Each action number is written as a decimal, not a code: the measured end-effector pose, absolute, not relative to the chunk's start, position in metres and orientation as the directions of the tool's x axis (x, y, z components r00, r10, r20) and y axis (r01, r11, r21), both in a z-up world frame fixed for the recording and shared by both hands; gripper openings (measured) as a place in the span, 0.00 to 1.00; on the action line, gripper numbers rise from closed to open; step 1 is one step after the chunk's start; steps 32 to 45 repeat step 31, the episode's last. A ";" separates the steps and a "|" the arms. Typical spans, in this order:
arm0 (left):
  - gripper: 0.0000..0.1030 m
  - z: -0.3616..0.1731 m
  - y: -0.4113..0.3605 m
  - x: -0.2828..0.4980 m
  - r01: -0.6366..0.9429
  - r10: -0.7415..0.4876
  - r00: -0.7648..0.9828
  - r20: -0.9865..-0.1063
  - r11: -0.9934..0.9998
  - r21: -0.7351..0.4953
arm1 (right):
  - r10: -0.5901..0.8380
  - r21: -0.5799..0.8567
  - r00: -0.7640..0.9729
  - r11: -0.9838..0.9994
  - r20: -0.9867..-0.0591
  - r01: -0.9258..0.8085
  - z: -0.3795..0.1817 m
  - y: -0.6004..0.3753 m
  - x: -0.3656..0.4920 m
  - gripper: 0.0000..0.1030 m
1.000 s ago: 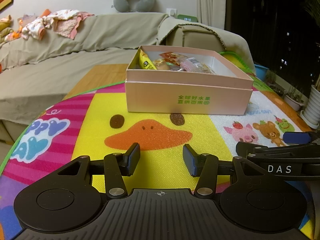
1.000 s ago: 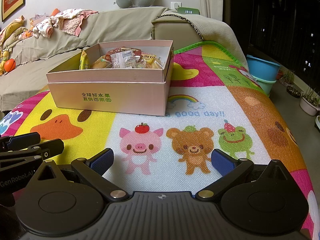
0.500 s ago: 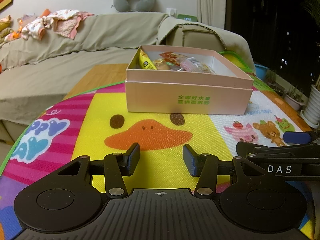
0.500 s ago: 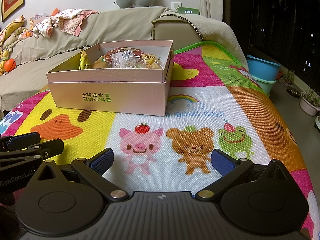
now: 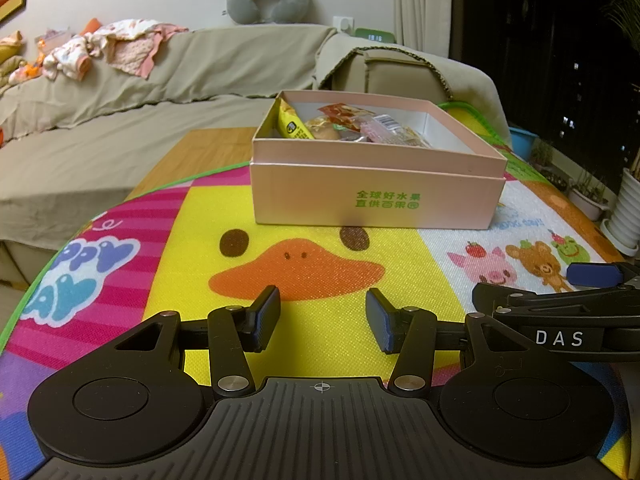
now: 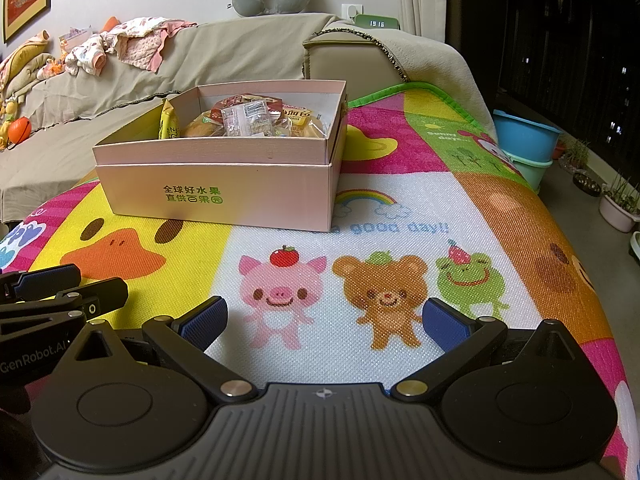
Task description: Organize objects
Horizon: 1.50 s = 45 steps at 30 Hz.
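Snack packets had not shifted over the last second: near, the left gripper stood narrowly parted and the right gripper wide, both empty, while farther off the packets lay together inside the pink box, as organizing would leave them.

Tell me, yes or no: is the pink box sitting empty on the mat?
No, the pink box on the mat holds several wrapped snack packets, including a yellow one against its left wall.

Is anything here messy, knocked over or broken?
Nothing looks spilled or damaged. The pink box sits flat on the cartoon mat, snack packets piled loosely inside. Clothes lie heaped on the sofa behind.
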<state>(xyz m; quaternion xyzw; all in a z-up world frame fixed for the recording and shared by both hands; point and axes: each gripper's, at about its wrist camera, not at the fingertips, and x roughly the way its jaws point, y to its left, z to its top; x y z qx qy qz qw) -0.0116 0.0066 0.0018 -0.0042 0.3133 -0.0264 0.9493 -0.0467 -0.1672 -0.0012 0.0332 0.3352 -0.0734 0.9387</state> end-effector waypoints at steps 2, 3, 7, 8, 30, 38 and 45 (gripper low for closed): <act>0.51 0.002 0.006 -0.012 0.047 -0.051 0.802 -0.595 0.999 -0.022 | -0.116 0.012 0.764 0.987 -0.634 0.160 -0.001 -0.167 -0.046 1.00; 0.51 0.002 0.006 -0.011 0.047 -0.049 0.802 -0.595 0.999 -0.018 | -0.116 0.013 0.764 0.987 -0.634 0.160 -0.001 -0.167 -0.046 1.00; 0.51 0.001 0.005 -0.011 0.047 -0.046 0.802 -0.595 0.999 -0.014 | -0.116 0.013 0.764 0.987 -0.634 0.160 -0.001 -0.167 -0.046 1.00; 0.51 0.001 0.004 -0.011 0.047 -0.045 0.802 -0.596 0.999 -0.011 | -0.116 0.013 0.764 0.987 -0.634 0.160 -0.001 -0.167 -0.047 1.00; 0.51 0.002 0.007 -0.010 0.050 -0.053 0.801 -0.596 0.999 -0.021 | -0.116 0.013 0.764 0.987 -0.635 0.160 -0.001 -0.167 -0.047 1.00; 0.51 0.002 0.006 -0.010 0.050 -0.051 0.801 -0.596 0.999 -0.017 | -0.116 0.013 0.764 0.987 -0.635 0.160 -0.001 -0.167 -0.047 1.00; 0.51 0.002 0.006 -0.010 0.050 -0.051 0.801 -0.596 0.999 -0.017 | -0.116 0.013 0.764 0.987 -0.635 0.160 -0.001 -0.167 -0.047 1.00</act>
